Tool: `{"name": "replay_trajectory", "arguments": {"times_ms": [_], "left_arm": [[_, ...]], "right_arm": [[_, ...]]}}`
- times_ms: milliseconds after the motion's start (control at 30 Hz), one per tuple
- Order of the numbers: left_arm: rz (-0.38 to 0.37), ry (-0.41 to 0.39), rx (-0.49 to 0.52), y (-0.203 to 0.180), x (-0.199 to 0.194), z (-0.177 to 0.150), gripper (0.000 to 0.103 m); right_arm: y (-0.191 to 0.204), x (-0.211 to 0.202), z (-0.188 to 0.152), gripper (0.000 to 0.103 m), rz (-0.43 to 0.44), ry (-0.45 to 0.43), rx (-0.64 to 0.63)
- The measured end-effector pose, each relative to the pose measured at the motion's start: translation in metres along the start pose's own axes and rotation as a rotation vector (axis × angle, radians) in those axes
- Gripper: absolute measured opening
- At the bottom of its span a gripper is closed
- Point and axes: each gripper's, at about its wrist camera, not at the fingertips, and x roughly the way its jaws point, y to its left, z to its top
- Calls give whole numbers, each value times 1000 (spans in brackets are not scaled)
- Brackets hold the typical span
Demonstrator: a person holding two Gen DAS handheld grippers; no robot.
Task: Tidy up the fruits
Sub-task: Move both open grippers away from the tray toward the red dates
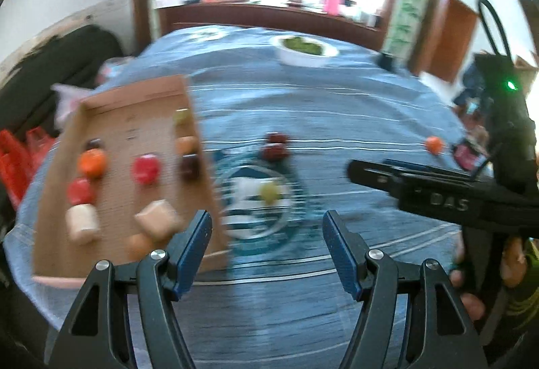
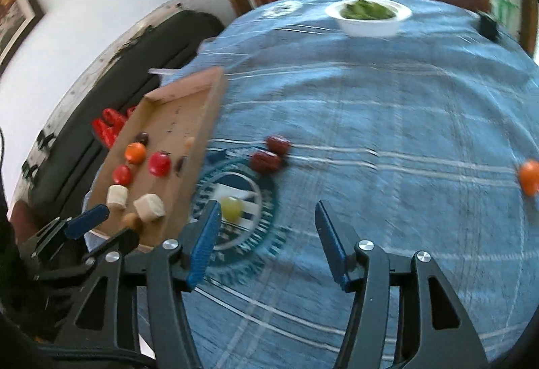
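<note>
A shallow cardboard tray (image 1: 141, 106) (image 2: 192, 92) lies on the left of the blue cloth and holds several small fruits and pale blocks, among them a red tomato (image 1: 145, 168) (image 2: 159, 163). On the cloth lie a green grape (image 1: 269, 193) (image 2: 231, 208), two dark red dates (image 1: 274, 146) (image 2: 267, 155) and an orange fruit (image 1: 434, 144) (image 2: 529, 177) at the right. My left gripper (image 1: 266, 241) is open and empty, just right of the tray's near corner. My right gripper (image 2: 266, 234) is open and empty, with the grape by its left finger.
A white bowl of greens (image 1: 305, 50) (image 2: 369, 15) stands at the far side of the blue-clothed table (image 1: 337, 106). A small black object (image 2: 488, 27) sits at the far right edge. A dark sofa (image 2: 141, 59) and red items (image 2: 109, 126) lie left of the table.
</note>
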Motion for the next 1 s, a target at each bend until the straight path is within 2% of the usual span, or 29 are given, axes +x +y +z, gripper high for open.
{"name": "replay_trajectory", "arguments": {"times_ms": [33,167,267,300,433,500,600,733,1000], "left_arm": [[-27,2,20,-8,5,0,68],[-35,50,28,-15,29,1,68],[6,91,-4,-3,46,0,68],[16,67,-2,0,43,0,66],[22,77,-39,14,42,2,62],[62,75,-24,17,42,0,58],[125,74,-18,24,41,-4,58],[87,78,-55,34,35,-1,59],[50,56,-31,16,31,5,60]], "right_arm": [[-4,-3,-2,62,-6,-6,9],[-20,-17,-5,66,-30,-37,38],[-26,-26,-7,67,-36,-56,50],[-28,-29,-7,67,-37,-63,52],[-28,-36,-4,67,-32,-89,53],[-28,-39,-3,67,-25,-102,52],[-27,-42,-2,67,-11,-117,49],[-24,-44,-3,67,-8,-125,29],[-20,-38,-7,67,-20,-113,1]]}}
